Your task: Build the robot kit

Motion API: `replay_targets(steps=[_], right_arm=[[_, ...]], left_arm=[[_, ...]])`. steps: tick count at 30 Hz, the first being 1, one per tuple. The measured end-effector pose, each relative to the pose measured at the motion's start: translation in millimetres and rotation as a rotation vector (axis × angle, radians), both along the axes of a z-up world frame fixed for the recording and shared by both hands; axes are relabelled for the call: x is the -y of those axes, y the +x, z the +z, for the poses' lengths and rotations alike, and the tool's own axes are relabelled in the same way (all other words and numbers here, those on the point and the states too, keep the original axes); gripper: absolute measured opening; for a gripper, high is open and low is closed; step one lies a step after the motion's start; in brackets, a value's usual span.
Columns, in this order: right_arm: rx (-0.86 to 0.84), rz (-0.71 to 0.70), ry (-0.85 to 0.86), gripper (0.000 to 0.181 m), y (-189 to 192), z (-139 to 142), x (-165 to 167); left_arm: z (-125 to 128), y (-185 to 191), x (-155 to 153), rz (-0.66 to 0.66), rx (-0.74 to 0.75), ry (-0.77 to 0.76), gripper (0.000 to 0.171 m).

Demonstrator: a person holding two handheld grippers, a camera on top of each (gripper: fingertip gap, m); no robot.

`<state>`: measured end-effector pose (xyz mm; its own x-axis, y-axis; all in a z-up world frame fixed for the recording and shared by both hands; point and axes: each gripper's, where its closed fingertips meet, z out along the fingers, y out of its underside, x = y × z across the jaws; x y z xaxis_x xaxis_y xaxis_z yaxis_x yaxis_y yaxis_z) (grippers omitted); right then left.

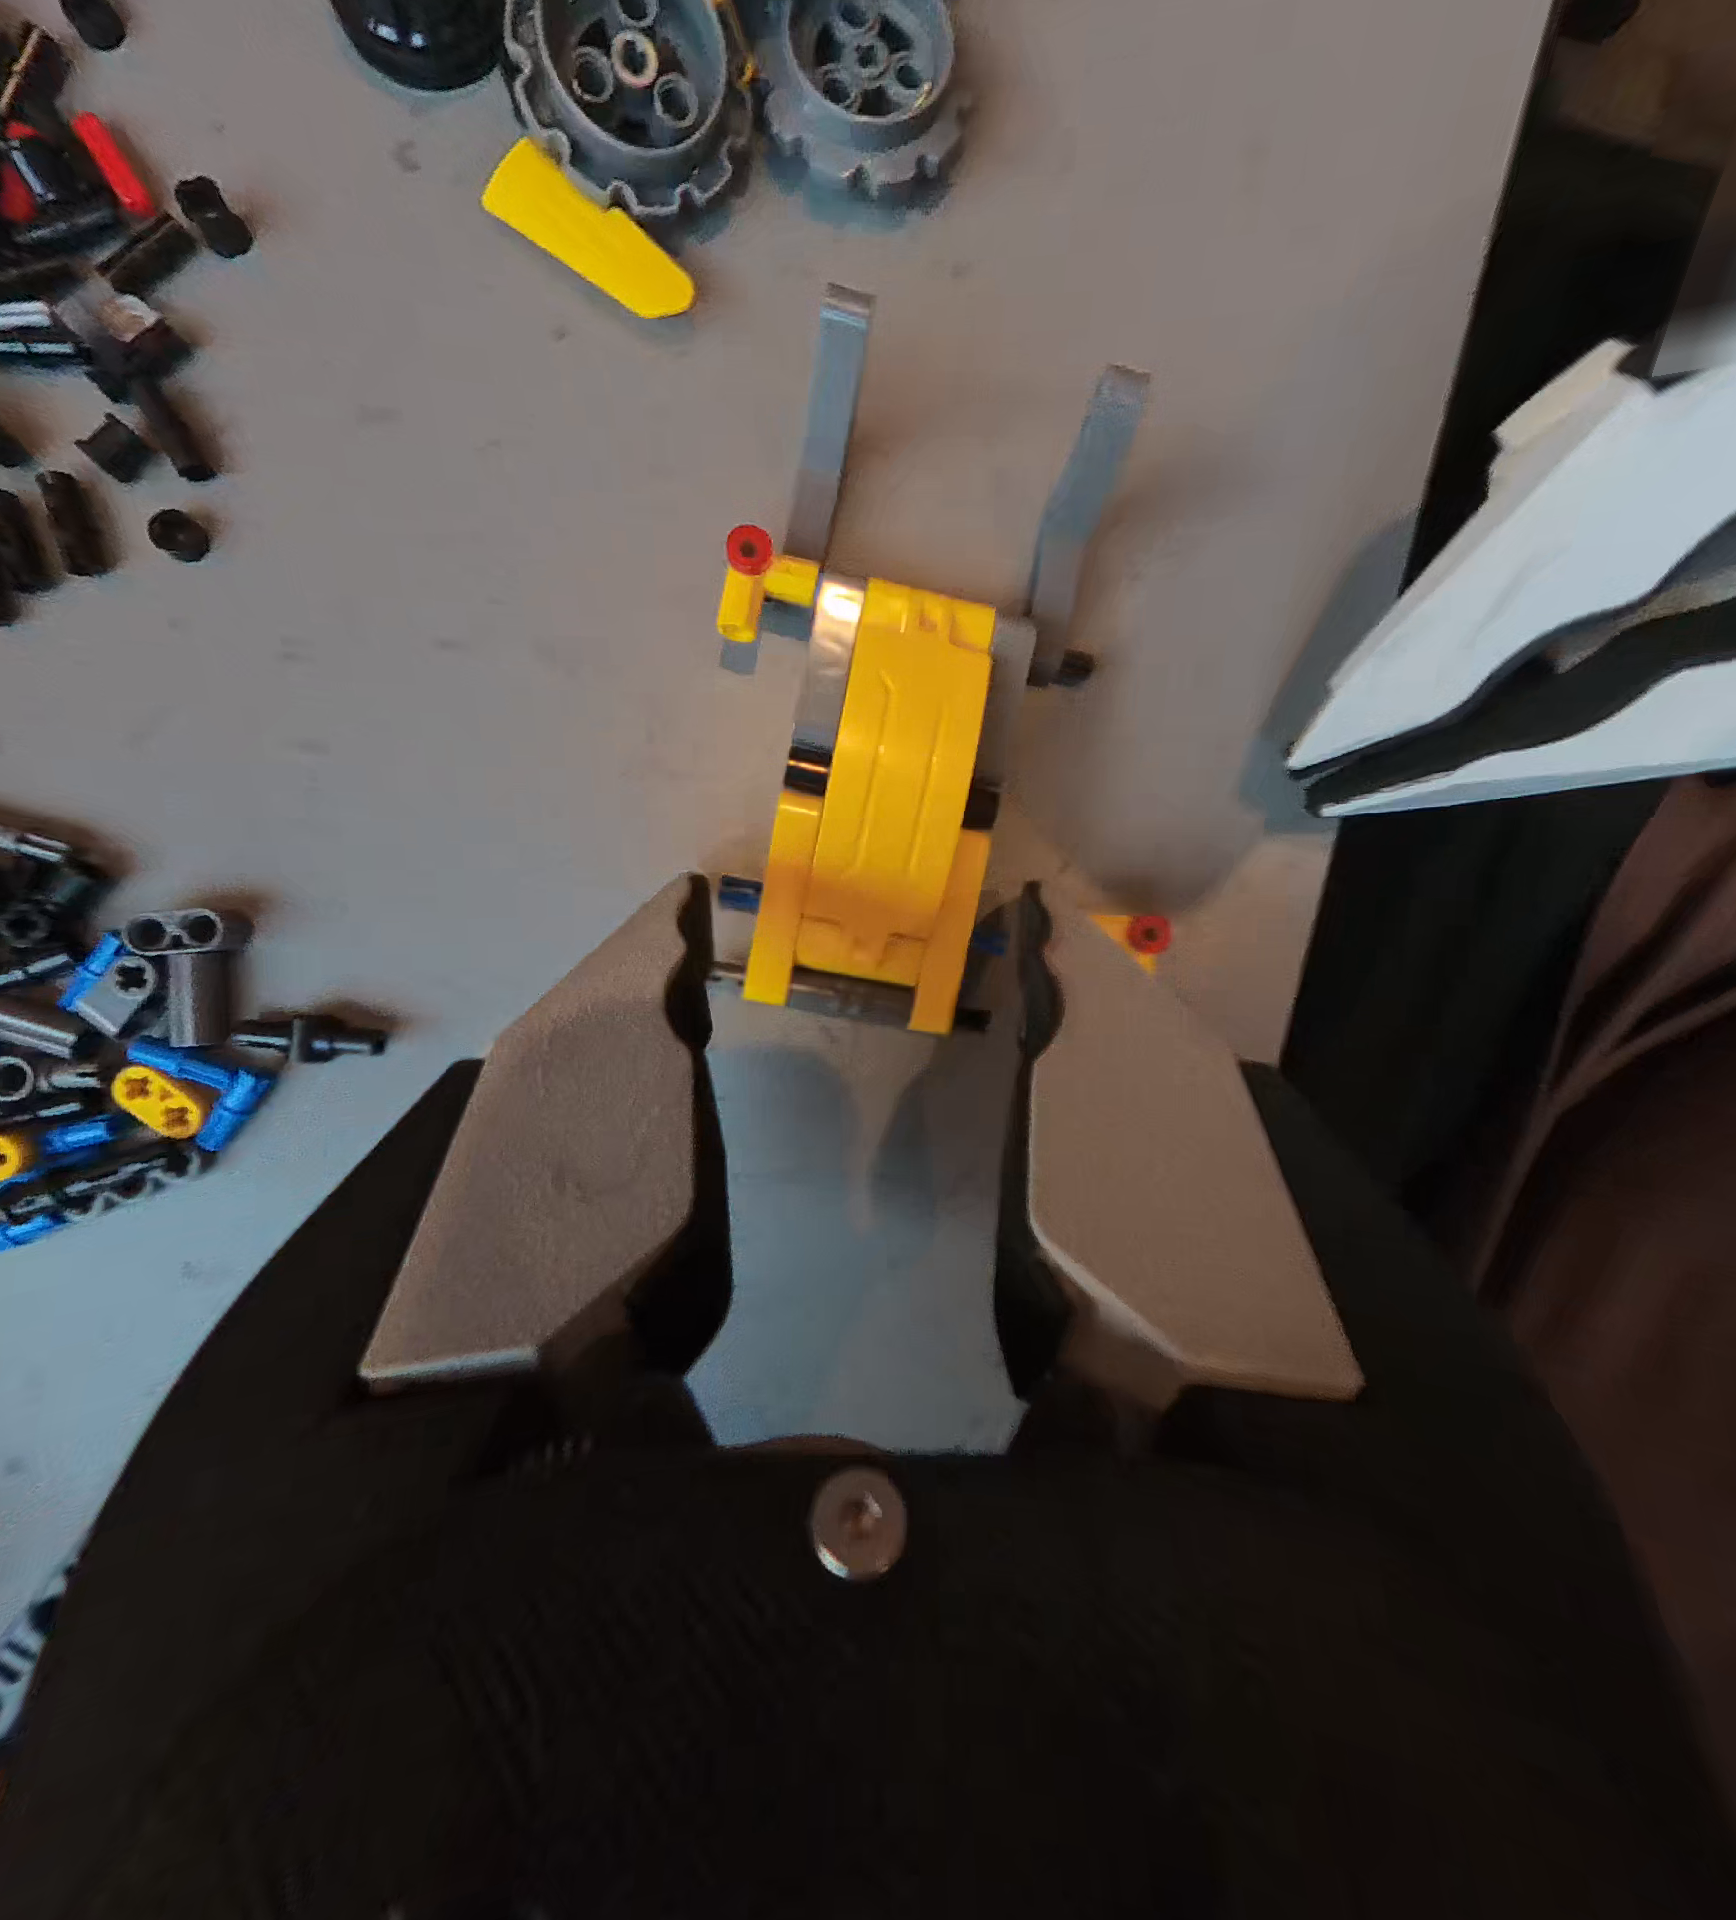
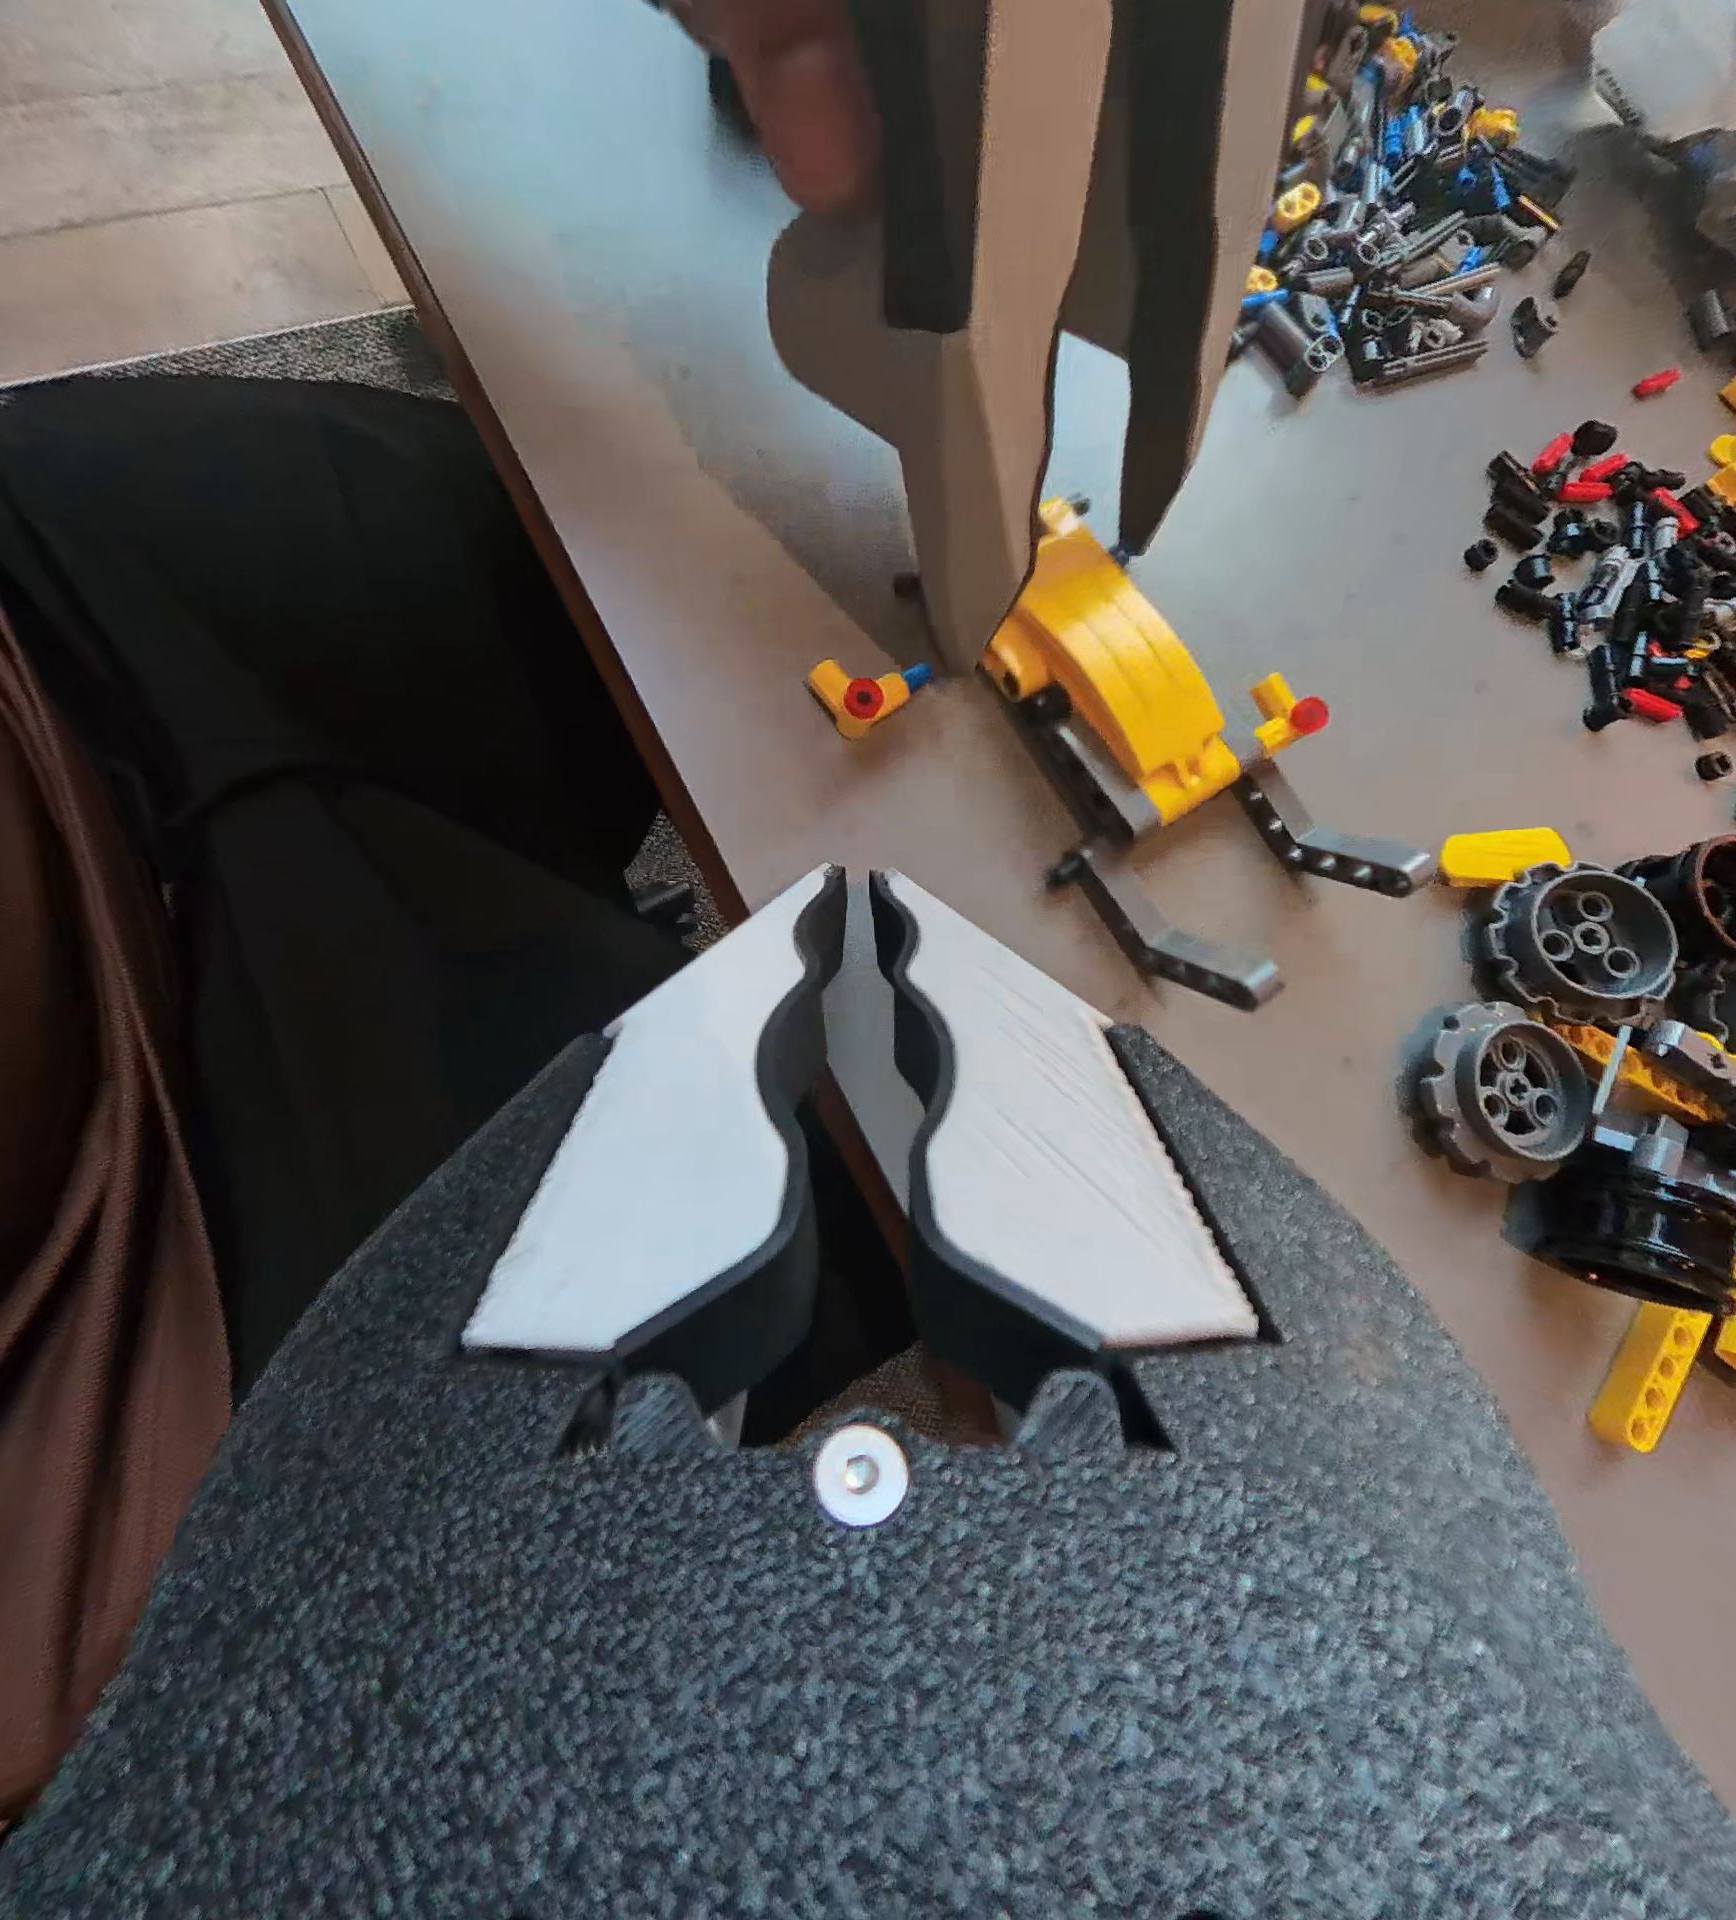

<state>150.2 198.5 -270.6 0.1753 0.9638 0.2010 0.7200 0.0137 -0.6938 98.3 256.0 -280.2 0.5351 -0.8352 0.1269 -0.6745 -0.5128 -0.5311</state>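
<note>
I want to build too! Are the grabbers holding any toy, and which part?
No. The left gripper is open around the near end of the yellow toy piece, not squeezing it. The right gripper is almost closed, holding nothing.

The left gripper point(image 1: 864, 935) stands open astride the near end of a yellow brick assembly point(image 1: 879, 790), which rests on the grey table point(image 1: 428, 707) with two grey angled beams point(image 1: 838, 416) reaching far. The right gripper point(image 2: 857, 883), nearly closed and empty, hovers at the table's right edge.

place: looks like an office or hobby room, hard to say
surface: grey surface point(image 2: 573, 343) littered with building-brick parts point(image 2: 1664, 592) and toy wheels point(image 2: 1570, 935)
floor: carpet beside pale boards point(image 2: 116, 208)
</note>
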Motion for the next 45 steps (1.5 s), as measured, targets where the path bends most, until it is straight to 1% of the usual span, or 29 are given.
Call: replay_targets(steps=[2,3,5,7,10,12,13,14,17,21,23,24,29,30,33,34,37,40,42,43,45], right_arm=[[0.001,0.003,-0.005,0.006,-2.8,0.2,2.5],[0.004,0.006,0.006,0.007,-4.8,0.3,3.2],[0.014,0.032,0.039,0.007,-10.3,0.0,5.6],[0.036,0.078,0.064,0.011,-16.0,-1.5,9.0],[0.077,0.102,0.105,0.012,-20.9,-0.6,2.4],[0.085,0.131,0.117,0.012,-26.3,4.5,-0.1],[0.094,0.155,0.118,0.012,-29.4,6.6,0.3],[0.109,0.181,0.128,0.013,-32.6,7.9,0.7],[0.178,0.255,0.163,0.013,-42.0,6.3,1.2],[0.291,0.305,0.184,0.010,-48.3,-1.4,-5.5],[0.351,0.341,0.176,0.000,-46.5,-6.6,-4.4],[0.366,0.348,0.173,0.000,-45.8,-7.7,-4.1],[0.386,0.340,0.175,0.000,-38.0,-7.5,-3.2],[0.378,0.338,0.185,0.000,-36.1,-7.5,-2.8],[0.350,0.313,0.199,0.000,-30.2,-6.6,-4.3],[0.345,0.306,0.187,0.000,-27.9,-6.9,-4.2],[0.339,0.294,0.170,0.008,-24.9,-7.9,-5.4],[0.354,0.325,0.193,0.013,-24.6,-5.5,-4.8],[0.366,0.354,0.216,0.013,-23.7,-0.6,-3.9],[0.369,0.345,0.229,0.010,-22.6,3.4,-6.4],[0.356,0.277,0.205,0.010,-18.9,9.7,-13.3]], left_arm=[[3.2,-1.1,-1.1,0.025,0.030,0.049,0.057],[4.3,-5.5,-6.2,0.035,0.023,0.093,0.054],[7.0,-6.0,-10.6,-0.003,0.042,0.146,0.055],[8.9,-0.4,-9.7,-0.039,0.081,0.141,0.060],[8.3,6.0,-11.7,-0.096,0.080,0.150,0.061],[2.0,8.1,-12.4,-0.118,0.065,0.123,0.060],[-1.3,9.7,-9.5,-0.140,0.063,0.100,0.055],[-2.2,11.3,-9.5,-0.149,0.066,0.109,0.052],[-3.1,10.5,-11.7,-0.130,0.048,0.144,0.040],[-2.7,10.4,-11.8,-0.112,0.081,0.146,0.040],[-2.4,10.5,-12.0,-0.095,0.109,0.150,0.040],[-2.4,10.3,-11.7,-0.086,0.118,0.155,0.040],[-2.4,9.2,-7.9,-0.084,0.108,0.173,0.040],[-2.1,9.6,-6.0,-0.092,0.111,0.169,0.041],[0.2,9.2,-3.9,-0.099,0.124,0.168,0.053],[1.8,8.8,-3.5,-0.103,0.130,0.171,0.053],[4.8,11.4,-1.9,-0.113,0.162,0.154,0.054],[-0.9,16.1,-1.2,-0.123,0.162,0.139,0.056],[-1.9,17.5,-3.4,-0.123,0.147,0.166,0.054],[-2.2,17.2,-5.0,-0.119,0.137,0.178,0.051],[-2.5,15.4,-8.8,-0.104,0.130,0.198,0.040]])
